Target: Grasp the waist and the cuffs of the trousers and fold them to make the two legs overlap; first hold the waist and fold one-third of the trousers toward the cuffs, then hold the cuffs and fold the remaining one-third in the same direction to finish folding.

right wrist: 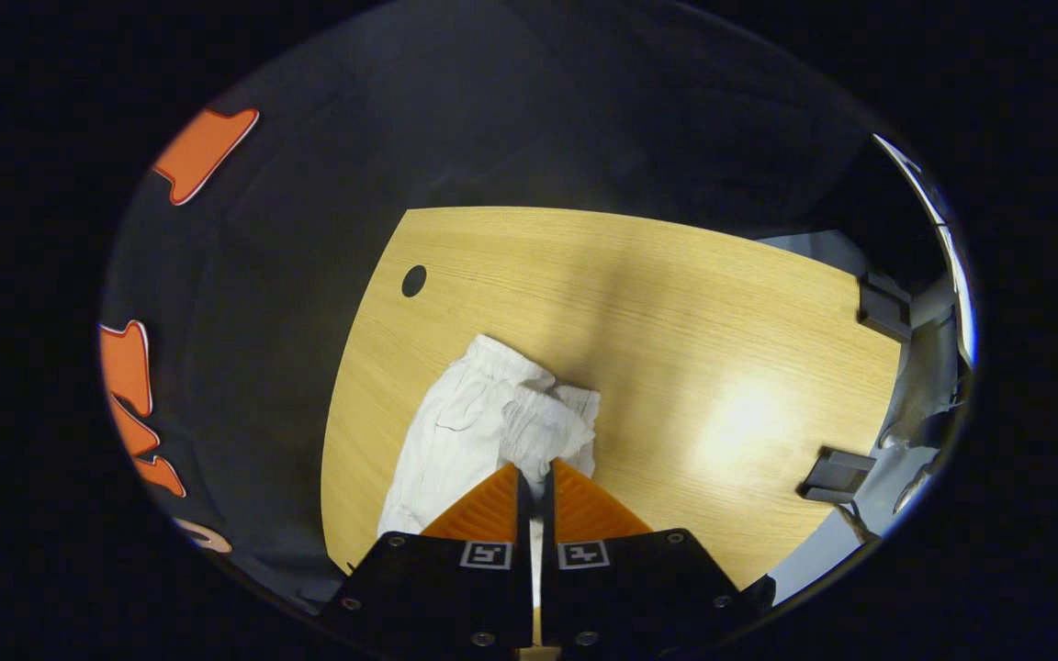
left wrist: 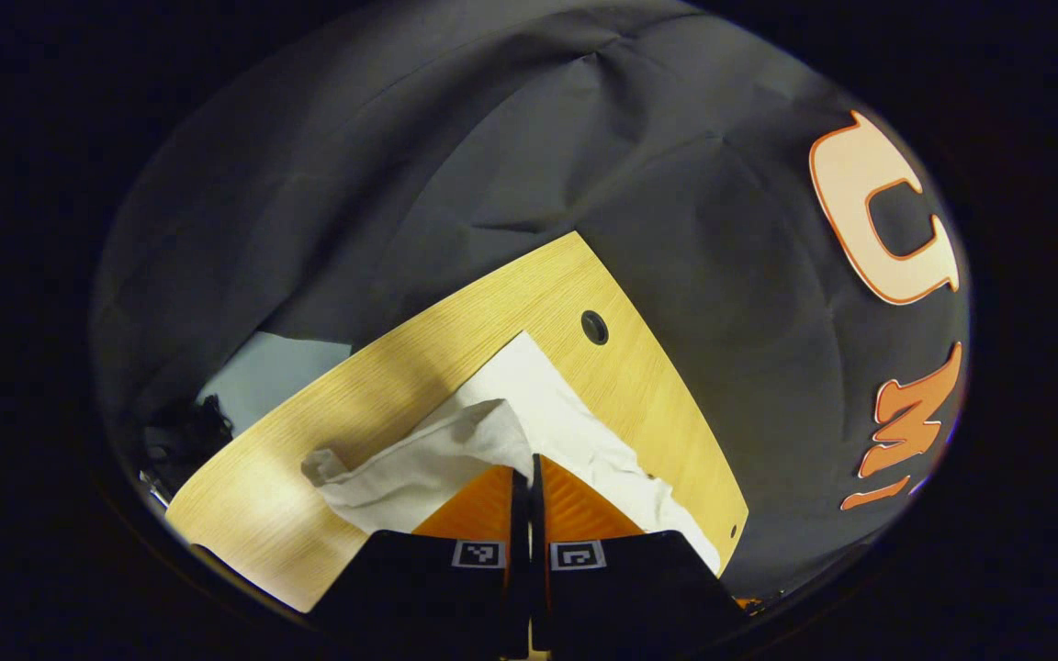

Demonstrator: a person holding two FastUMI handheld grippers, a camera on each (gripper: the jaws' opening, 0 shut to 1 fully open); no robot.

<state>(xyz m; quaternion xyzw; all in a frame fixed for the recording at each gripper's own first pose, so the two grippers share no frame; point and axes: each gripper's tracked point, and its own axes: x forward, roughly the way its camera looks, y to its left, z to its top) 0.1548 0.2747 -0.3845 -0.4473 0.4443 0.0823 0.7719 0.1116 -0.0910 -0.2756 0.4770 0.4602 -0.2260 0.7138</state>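
Both grippers pinch the trousers [right wrist: 483,422] — left gripper [left wrist: 529,477] at one end, right gripper [right wrist: 536,477] at the gathered waist. The cloth runs lengthwise away from each over the table [right wrist: 676,303] — so the fold goes along that axis.

One pair of white cotton trousers [right wrist: 483,431], crumpled, on one light wood-grain tabletop [right wrist: 676,303]; same trousers [left wrist: 529,422] in the left gripper view, near the tabletop's [left wrist: 400,386] far corner. One round black cable hole [right wrist: 413,280] by the tabletop's far corner, also [left wrist: 594,327]. Two dark block-shaped clamps on one tabletop edge: one [right wrist: 883,308], another [right wrist: 834,475]. Two grippers: one left gripper [left wrist: 529,477], one right gripper [right wrist: 536,473], two fingers each.
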